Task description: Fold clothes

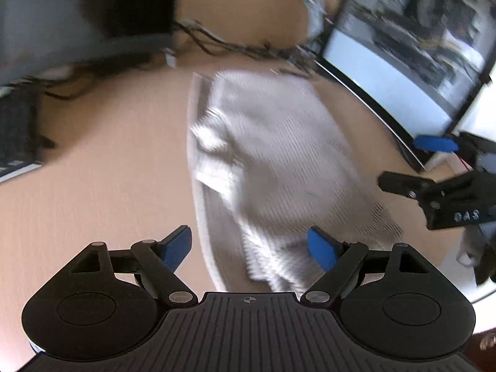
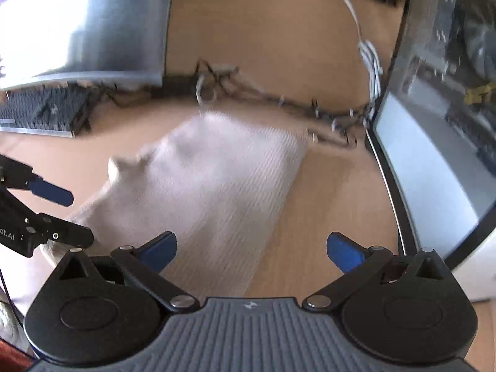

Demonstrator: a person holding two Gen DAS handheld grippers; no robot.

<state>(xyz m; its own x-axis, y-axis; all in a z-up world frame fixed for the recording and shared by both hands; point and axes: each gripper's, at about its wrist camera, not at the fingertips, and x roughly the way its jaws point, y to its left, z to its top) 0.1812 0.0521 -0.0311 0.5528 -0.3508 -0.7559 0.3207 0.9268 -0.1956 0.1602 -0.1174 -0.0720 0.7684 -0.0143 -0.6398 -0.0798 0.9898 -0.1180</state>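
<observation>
Left wrist view: we log a pale garment (image 1: pixel 272 155) at centre on the bench (image 1: pixel 93 170); left hand-held gripper (image 1: pixel 249 248) and right hand-held gripper (image 2: pixel 251 251) both spread apart, empty.

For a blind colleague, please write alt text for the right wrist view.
The open right gripper hovers over a pale ribbed garment lying folded on a wooden desk, motion-blurred. The left gripper enters from the left; monitors, a keyboard and cables line the back.
</observation>
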